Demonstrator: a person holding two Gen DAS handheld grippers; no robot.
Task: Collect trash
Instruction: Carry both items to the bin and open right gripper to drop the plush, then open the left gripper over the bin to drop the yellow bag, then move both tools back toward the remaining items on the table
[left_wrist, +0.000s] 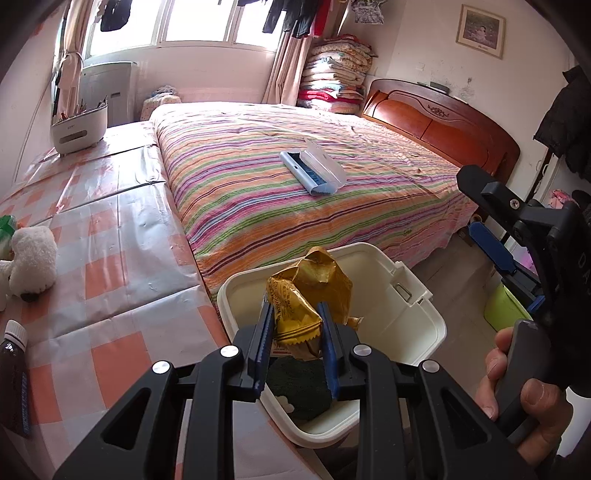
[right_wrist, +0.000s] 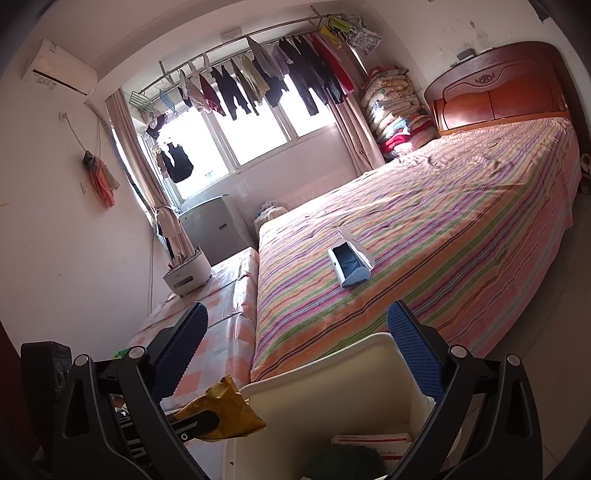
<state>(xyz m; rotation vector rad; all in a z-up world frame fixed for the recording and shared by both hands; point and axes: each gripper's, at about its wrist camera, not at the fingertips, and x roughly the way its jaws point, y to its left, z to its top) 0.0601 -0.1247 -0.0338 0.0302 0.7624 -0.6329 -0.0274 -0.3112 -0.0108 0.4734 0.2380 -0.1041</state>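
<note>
Left wrist | left tool (left_wrist: 295, 325) pinching gold wrapper (left_wrist: 310, 291) over white bin (left_wrist: 417, 325) | bin holds dark cloth (left_wrist: 299, 387) | right tool (right_wrist: 295, 347) spread, empty

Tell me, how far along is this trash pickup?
Partly done: the white bin already holds a dark green wad and a small red-and-white carton. In hand: the left gripper pinches a crumpled yellow wrapper over the bin, not yet dropped. The right gripper is open and empty.
</note>
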